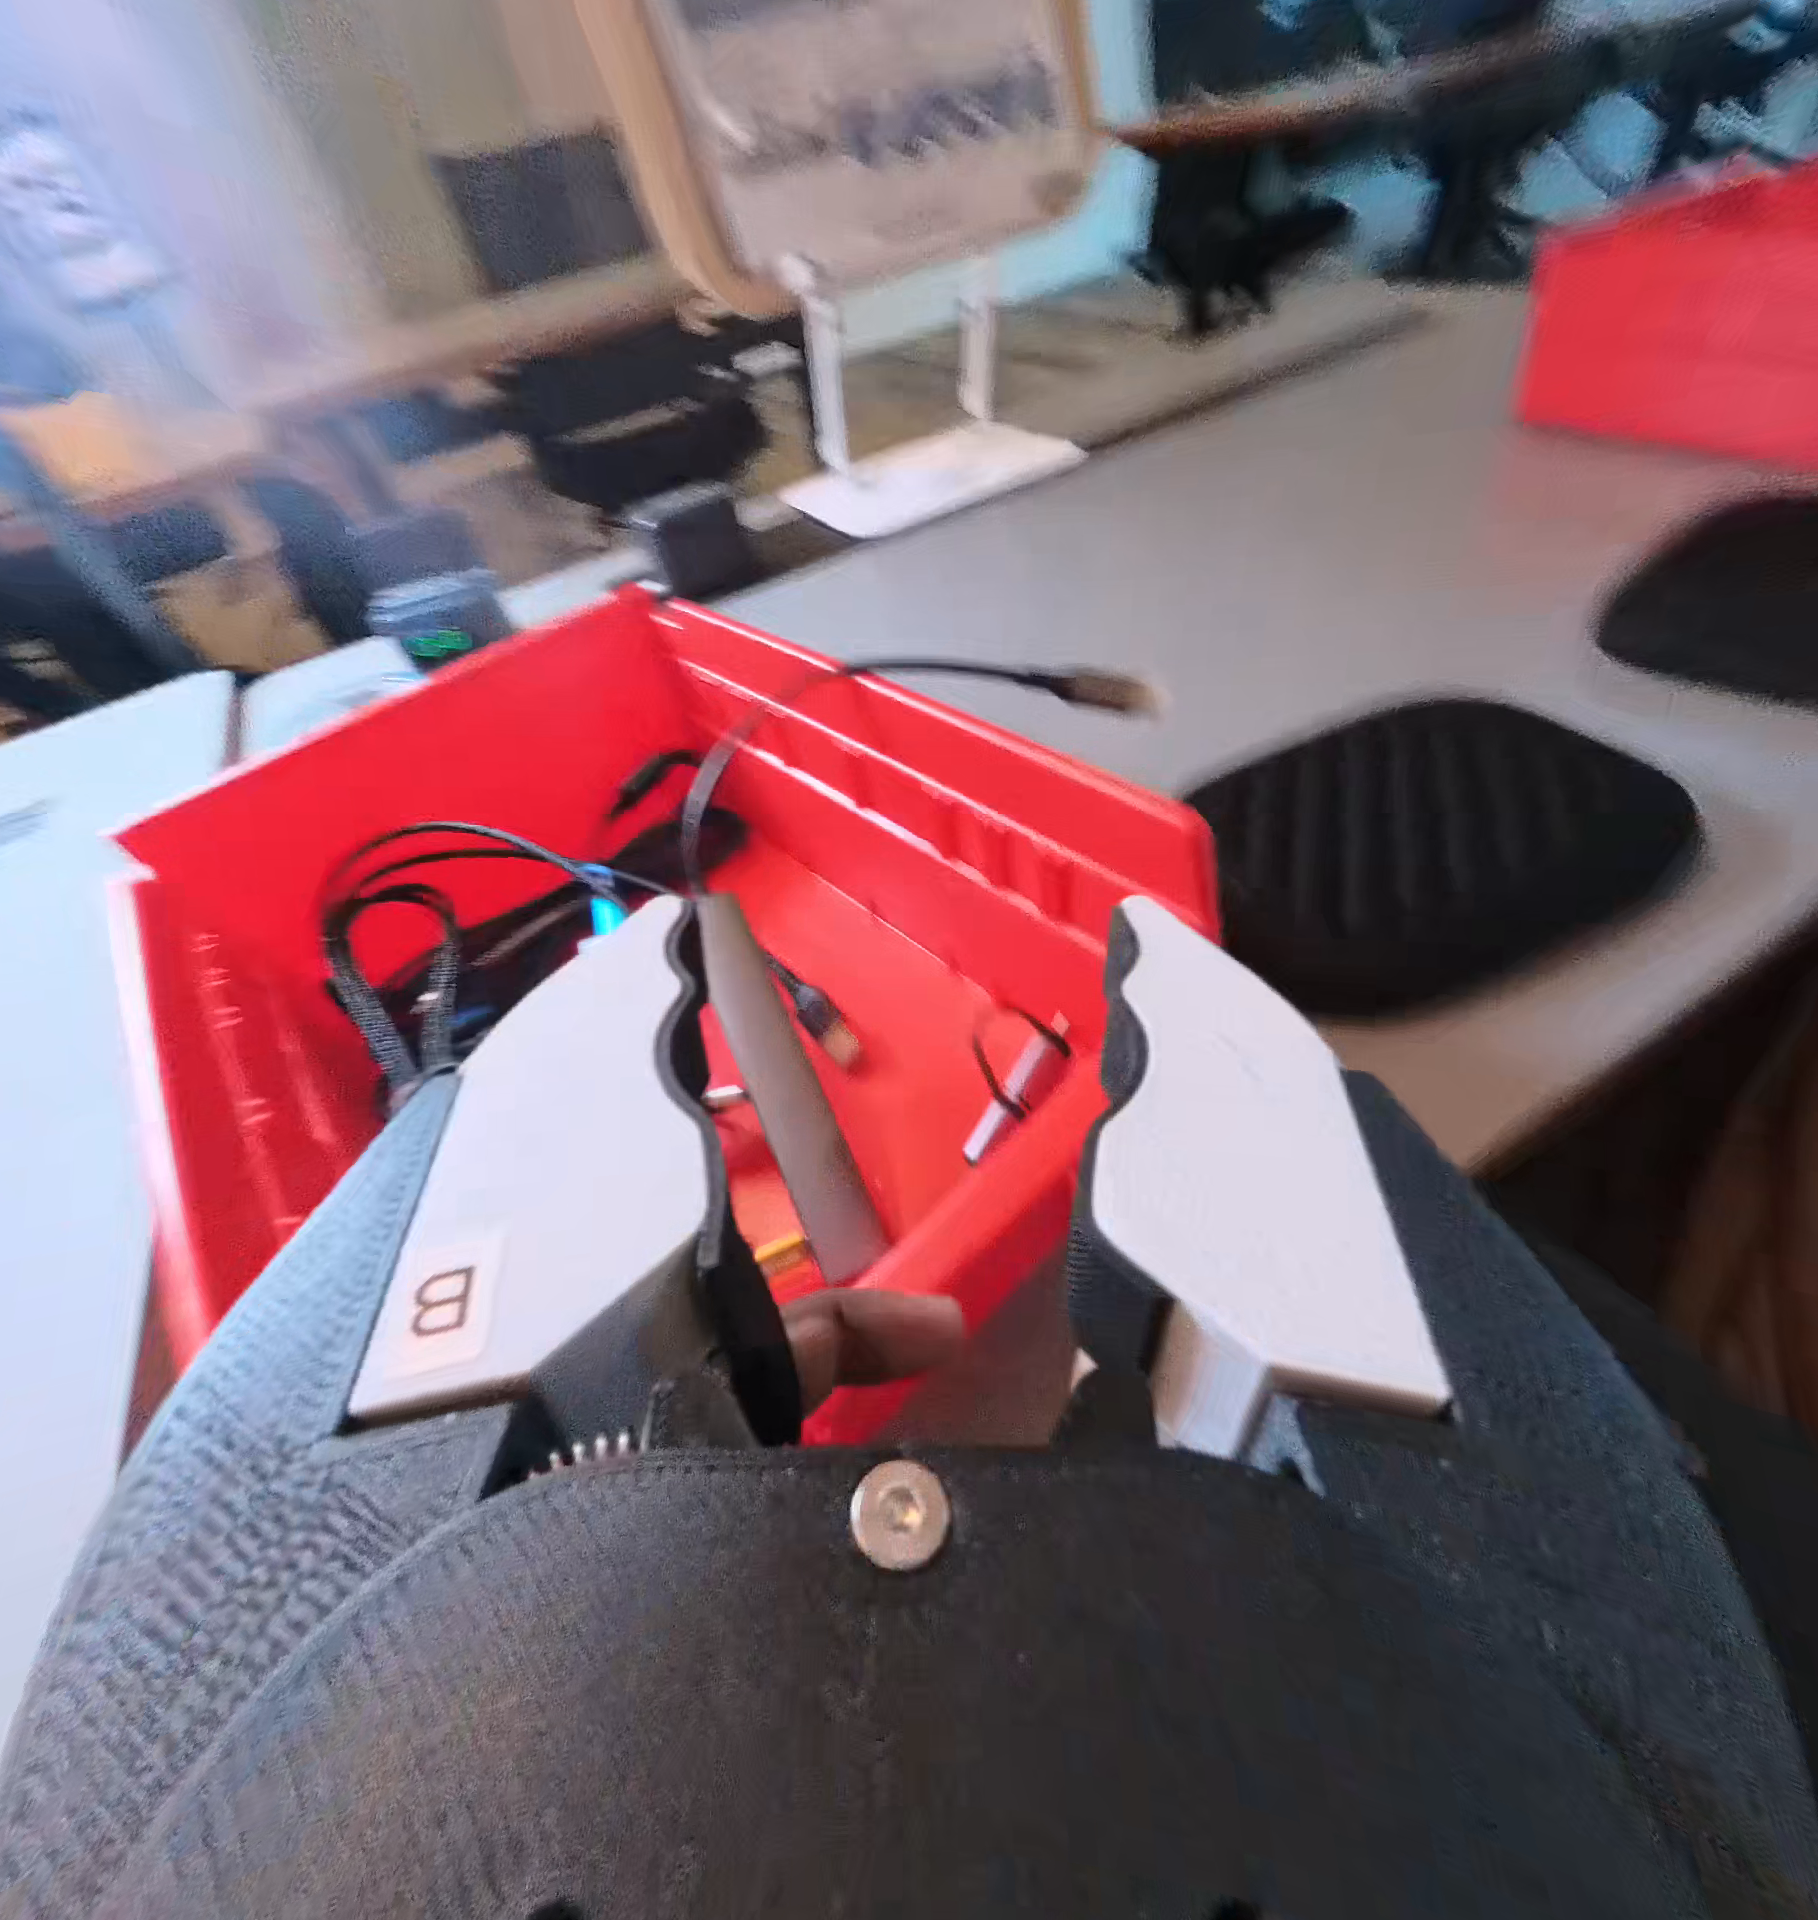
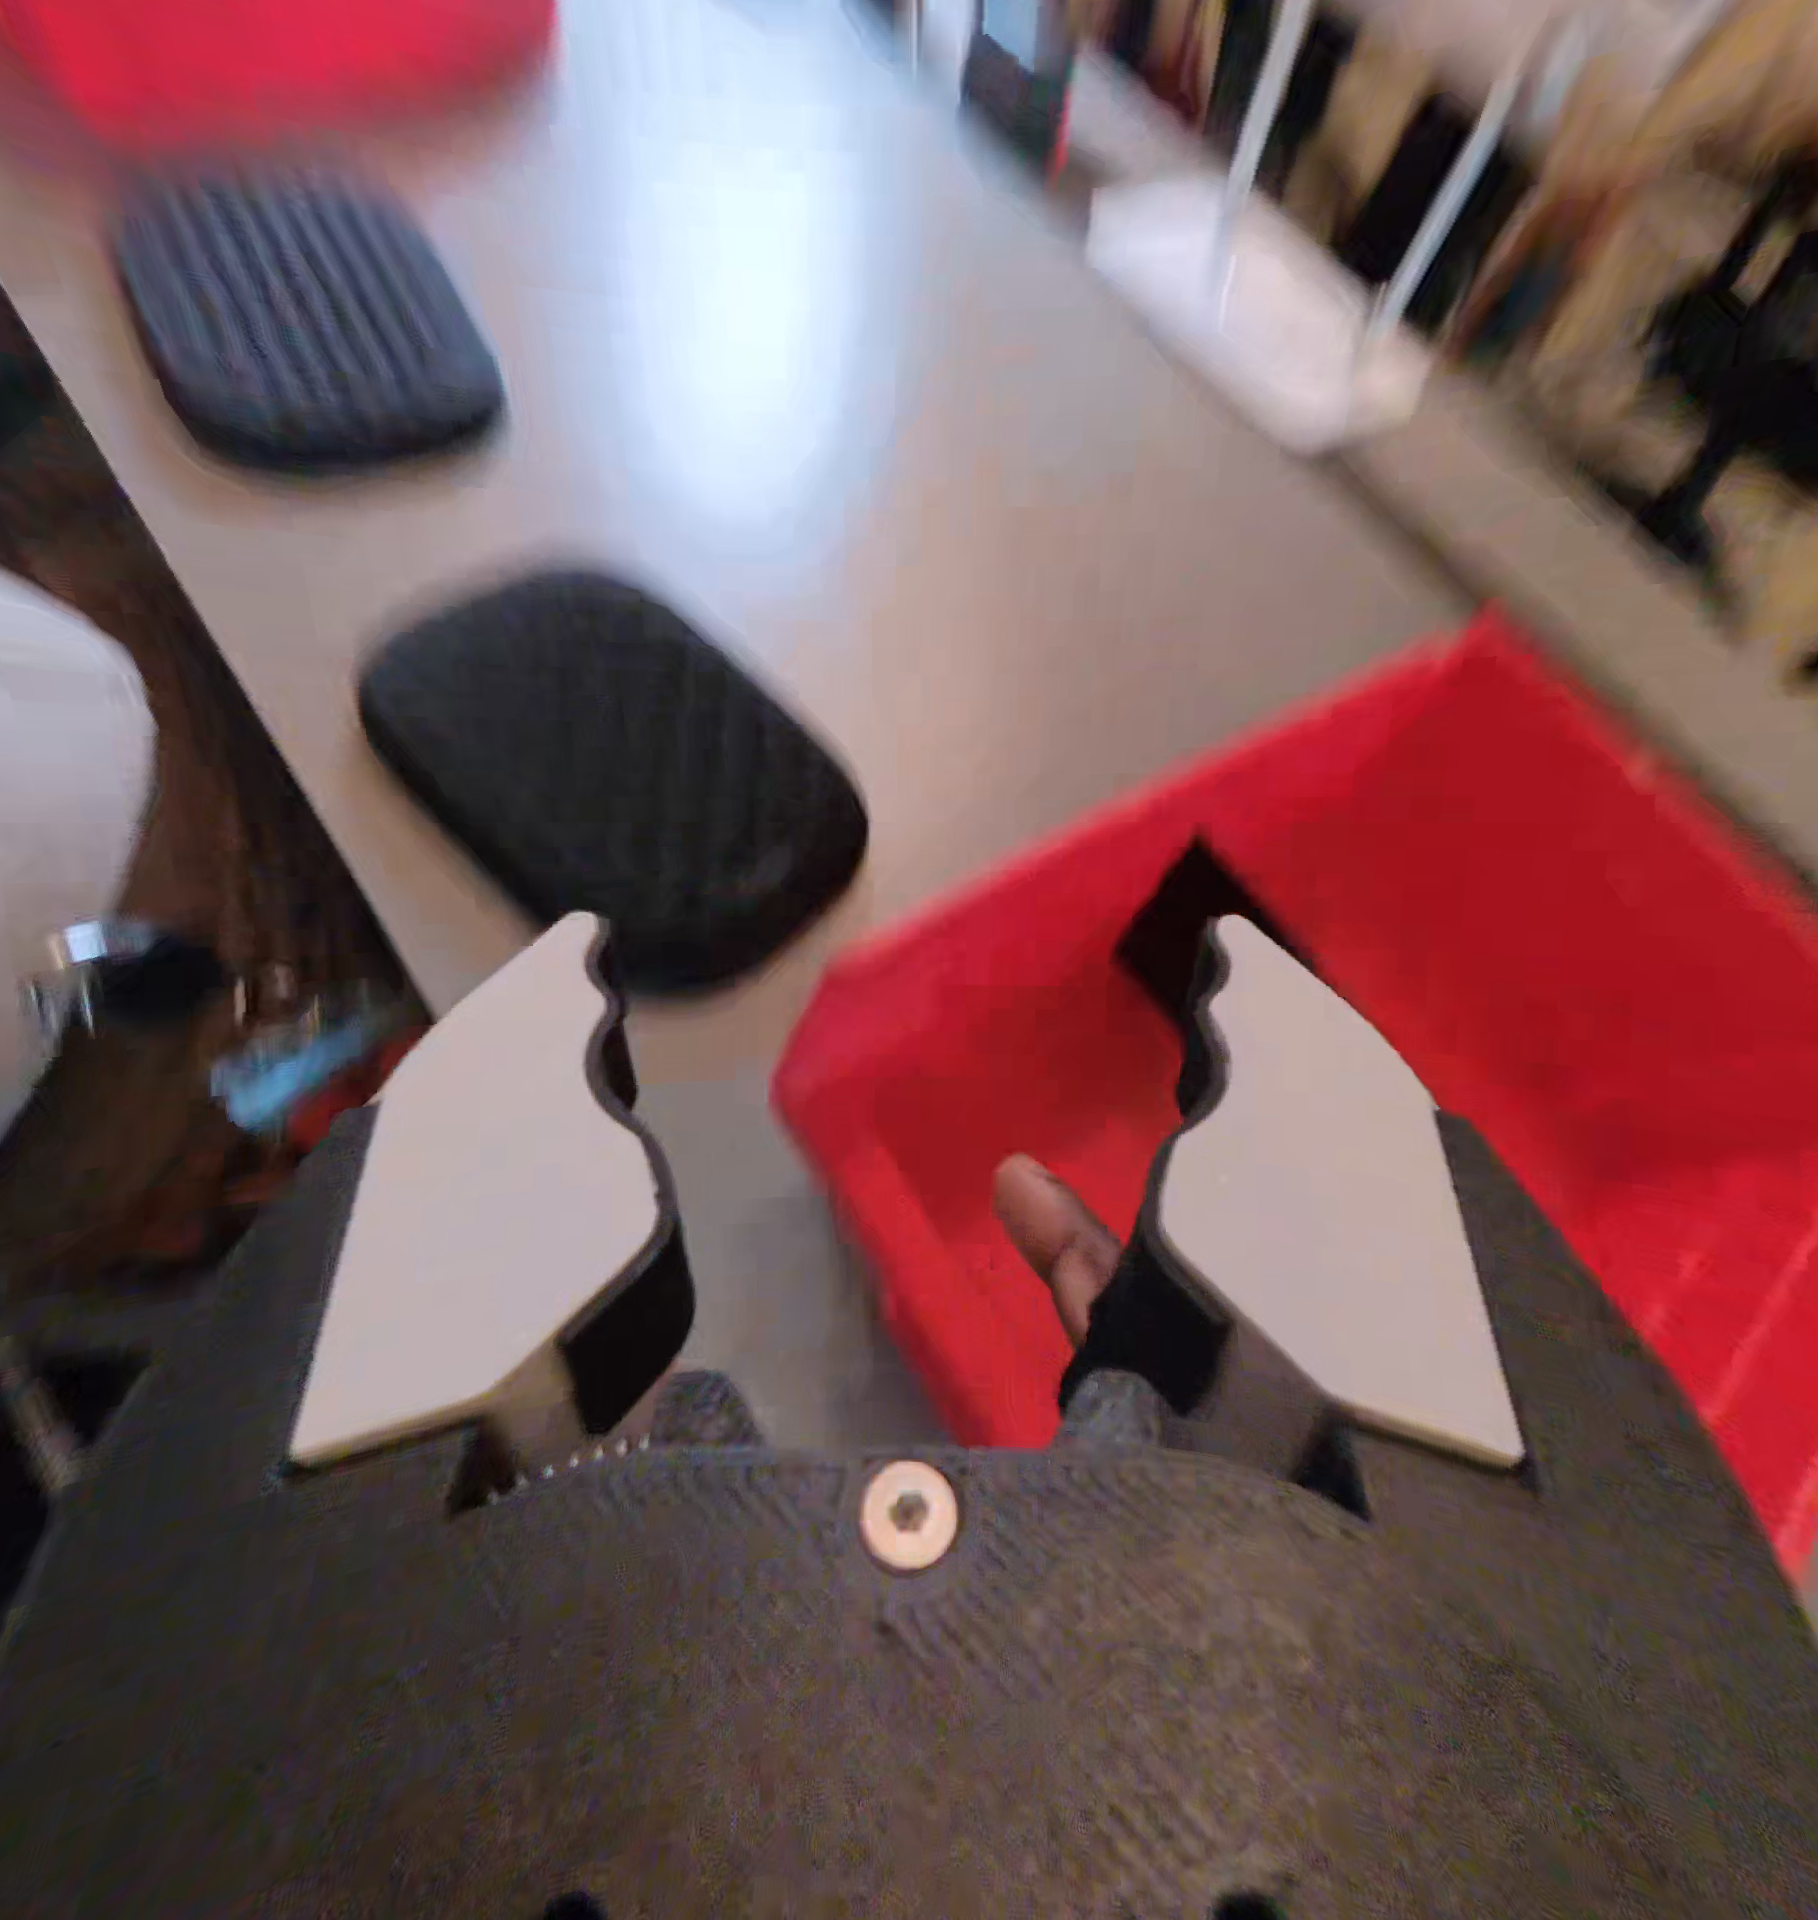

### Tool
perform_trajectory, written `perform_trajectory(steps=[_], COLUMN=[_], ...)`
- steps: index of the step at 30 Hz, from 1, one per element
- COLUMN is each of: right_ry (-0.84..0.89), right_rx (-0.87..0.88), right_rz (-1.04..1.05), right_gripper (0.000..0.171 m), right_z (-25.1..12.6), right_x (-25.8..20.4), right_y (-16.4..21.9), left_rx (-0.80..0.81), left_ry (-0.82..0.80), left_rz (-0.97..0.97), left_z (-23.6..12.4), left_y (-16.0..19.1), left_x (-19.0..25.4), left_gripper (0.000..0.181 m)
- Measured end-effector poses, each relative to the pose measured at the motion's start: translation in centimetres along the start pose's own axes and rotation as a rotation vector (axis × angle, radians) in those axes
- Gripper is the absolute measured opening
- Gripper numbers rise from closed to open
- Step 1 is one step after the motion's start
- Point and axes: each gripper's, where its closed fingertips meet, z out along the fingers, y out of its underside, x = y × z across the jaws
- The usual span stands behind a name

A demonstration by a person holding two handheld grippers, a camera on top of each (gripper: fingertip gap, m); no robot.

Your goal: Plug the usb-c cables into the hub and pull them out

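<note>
Hub (image 1: 780,1091), a grey bar, leans against my left gripper's (image 1: 900,1039) inner finger at frame centre, over the red bin (image 1: 448,790) of cables (image 1: 396,935); its tail cable (image 1: 988,677) arcs to the upper right. Both jaws are spread, my right gripper (image 2: 910,1039) empty. Unpinched, the hub could slide back into the bin and snag.

One legible marking only: white rectangular sticker (image 1: 451,1301) with single printed character, on pale grey plate of left gripper's (image 1: 900,930) left finger.
</note>
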Motion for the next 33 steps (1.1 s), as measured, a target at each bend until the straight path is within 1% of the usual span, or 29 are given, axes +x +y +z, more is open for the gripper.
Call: perform_trajectory(steps=[1, 3, 4, 5, 6, 7, 8, 10, 11, 13, 14, 16, 18, 19, 20, 22, 25, 27, 31, 33], right_ry=[0.006, 0.018, 0.019, 0.027, 0.033, 0.007, -0.041, -0.126, -0.152, -0.161, -0.153, -0.136, -0.120, -0.121, -0.123, -0.120, -0.110, -0.105, -0.099, -0.094], right_rx=[0.140, 0.393, 0.506, 0.622, 0.730, 0.796, 0.820, 0.810, 0.788, 0.728, 0.696, 0.644, 0.631, 0.636, 0.648, 0.673, 0.688, 0.691, 0.691, 0.684], right_rz=[-0.005, 0.032, 0.050, 0.072, 0.099, 0.120, 0.135, 0.142, 0.125, 0.062, 0.021, -0.054, -0.088, -0.090, -0.085, -0.064, -0.051, -0.055, -0.073, -0.083], right_gripper=[0.109, 0.119, 0.124, 0.130, 0.129, 0.128, 0.131, 0.132, 0.132, 0.132, 0.133, 0.136, 0.137, 0.137, 0.136, 0.135, 0.133, 0.132, 0.132, 0.132], right_z=[0.0, -0.1, -0.1, -0.1, -0.1, 0.3, 1.1, 2.9, 3.8, 5.2, 5.7, 6.3, 6.2, 6.0, 5.7, 5.2, 4.8, 4.7, 4.8, 5.0], right_x=[-0.2, -0.6, -0.8, -1.0, -1.2, -1.9, -2.9, -4.8, -5.7, -7.0, -7.4, -8.0, -8.2, -8.2, -8.2, -7.9, -7.5, -7.4, -7.6, -7.7], right_y=[-2.6, -7.1, -9.1, -10.9, -12.4, -13.3, -13.8, -14.1, -14.0, -13.5, -13.2, -12.6, -12.5, -12.6, -12.8, -13.1, -13.2, -13.3, -13.4, -13.4], left_rx=[0.011, -0.027, -0.064, -0.114, -0.185, -0.270, -0.365, -0.535, -0.602, -0.677, -0.710, -0.794, -0.836, -0.856, -0.866, -0.821, -0.674, -0.547, -0.225, -0.104], left_ry=[-0.073, -0.158, -0.190, -0.206, -0.193, -0.173, -0.179, -0.260, -0.291, -0.310, -0.325, -0.360, -0.395, -0.420, -0.450, -0.482, -0.575, -0.612, -0.615, -0.630], left_rz=[-0.036, -0.104, -0.137, -0.170, -0.189, -0.193, -0.194, -0.191, -0.184, -0.185, -0.182, -0.136, -0.062, -0.033, 0.003, 0.024, 0.040, 0.061, 0.059, 0.061], left_z=[0.3, 1.2, 1.8, 2.5, 3.2, 3.9, 4.6, 5.3, 5.5, 6.1, 6.2, 6.1, 6.1, 6.0, 5.8, 5.7, 4.8, 4.2, 3.2, 2.4], left_y=[-0.6, -0.9, -0.8, -0.4, 0.4, 1.6, 3.0, 6.1, 7.3, 9.0, 9.7, 10.7, 10.7, 10.6, 10.5, 9.7, 6.6, 3.8, -2.6, -5.4], left_x=[-0.8, -1.5, -1.6, -1.6, -1.3, -0.9, -1.1, -2.7, -3.4, -4.0, -4.3, -4.8, -5.1, -5.3, -5.6, -5.7, -6.8, -7.5, -8.4, -8.8], left_gripper=[0.082, 0.095, 0.095, 0.088, 0.076, 0.073, 0.071, 0.066, 0.063, 0.058, 0.056, 0.044, 0.037, 0.029, 0.027, 0.025, 0.024, 0.024, 0.024, 0.024])
